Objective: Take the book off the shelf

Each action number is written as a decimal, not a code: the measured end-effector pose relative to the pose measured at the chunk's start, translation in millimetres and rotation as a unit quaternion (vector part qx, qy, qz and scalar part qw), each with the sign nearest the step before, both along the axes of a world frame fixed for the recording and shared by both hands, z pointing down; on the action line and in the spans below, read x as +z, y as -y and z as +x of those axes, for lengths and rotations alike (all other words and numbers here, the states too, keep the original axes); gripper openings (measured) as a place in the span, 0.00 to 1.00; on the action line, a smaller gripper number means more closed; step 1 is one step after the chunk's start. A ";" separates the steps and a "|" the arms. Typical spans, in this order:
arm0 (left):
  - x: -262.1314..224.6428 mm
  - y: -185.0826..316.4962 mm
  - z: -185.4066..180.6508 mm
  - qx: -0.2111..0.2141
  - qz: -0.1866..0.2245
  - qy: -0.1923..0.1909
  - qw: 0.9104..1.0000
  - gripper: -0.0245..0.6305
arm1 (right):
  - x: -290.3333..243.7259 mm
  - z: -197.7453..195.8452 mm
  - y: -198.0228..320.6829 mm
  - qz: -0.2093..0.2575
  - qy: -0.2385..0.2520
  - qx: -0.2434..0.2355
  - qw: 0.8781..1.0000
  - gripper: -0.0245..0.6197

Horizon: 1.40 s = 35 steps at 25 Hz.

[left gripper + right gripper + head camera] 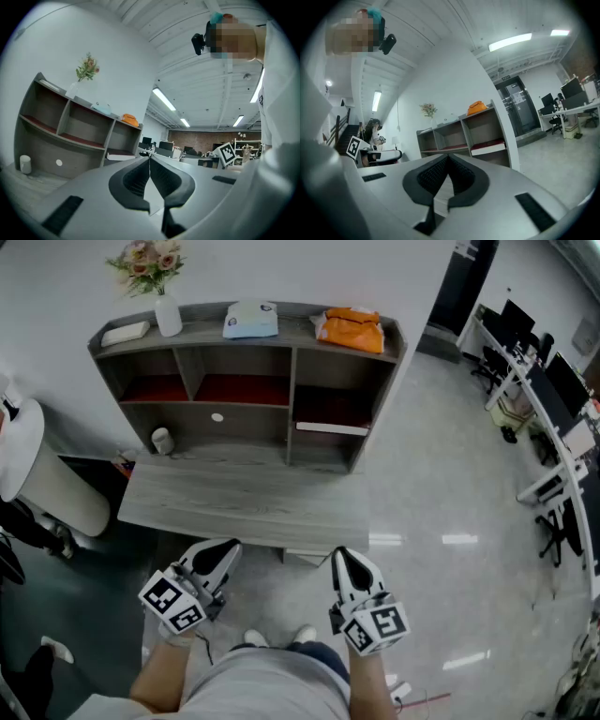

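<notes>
The book (pixel 331 427) lies flat on the middle board in the right-hand column of the grey shelf unit (pixel 289 381). It is a thin volume with a dark red cover and its white page edge facing out (no title is legible). The left gripper (pixel 223 549) and the right gripper (pixel 343 557) hang below the front edge of the desk (pixel 244 502), well apart from the book, each with its jaws pressed together on nothing.

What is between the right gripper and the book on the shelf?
Only the bare grey desk top, as the head view shows. Nothing stands on that stretch between the right gripper and the book.
</notes>
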<state>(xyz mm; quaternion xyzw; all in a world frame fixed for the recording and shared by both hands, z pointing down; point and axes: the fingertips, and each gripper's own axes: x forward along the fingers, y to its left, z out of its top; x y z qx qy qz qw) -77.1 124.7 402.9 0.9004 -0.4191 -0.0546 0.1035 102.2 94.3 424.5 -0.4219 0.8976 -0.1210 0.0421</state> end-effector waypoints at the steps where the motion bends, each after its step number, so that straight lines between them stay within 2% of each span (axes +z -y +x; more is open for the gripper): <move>1: -0.6 0.7 5.9 0.001 0.000 0.001 1.000 0.06 | -0.5 4.4 1.0 0.000 0.001 -0.002 1.000 0.07; 10: 3.5 8.1 60.7 0.002 -0.014 0.007 1.000 0.06 | -4.2 52.5 9.6 -0.001 0.023 -0.008 1.000 0.07; 14: 6.9 16.9 90.5 0.001 -0.016 0.016 1.000 0.06 | -3.5 83.6 15.9 -0.023 0.089 -0.016 0.996 0.07; 17: 9.2 25.2 108.2 -0.010 -0.017 0.017 1.000 0.06 | 7.1 105.7 20.5 -0.052 0.139 -0.019 0.989 0.07; 21: 15.4 34.3 127.2 -0.002 -0.027 0.016 0.999 0.06 | 22.3 125.8 25.6 -0.089 0.187 -0.009 0.978 0.07; 27: 28.8 71.4 126.0 0.008 -0.037 0.009 0.999 0.06 | 34.8 137.9 55.4 -0.099 0.214 0.027 0.971 0.07; 35: 38.3 142.7 107.8 0.061 -0.043 -0.001 0.997 0.06 | 45.5 126.7 120.1 -0.127 0.271 0.088 0.950 0.07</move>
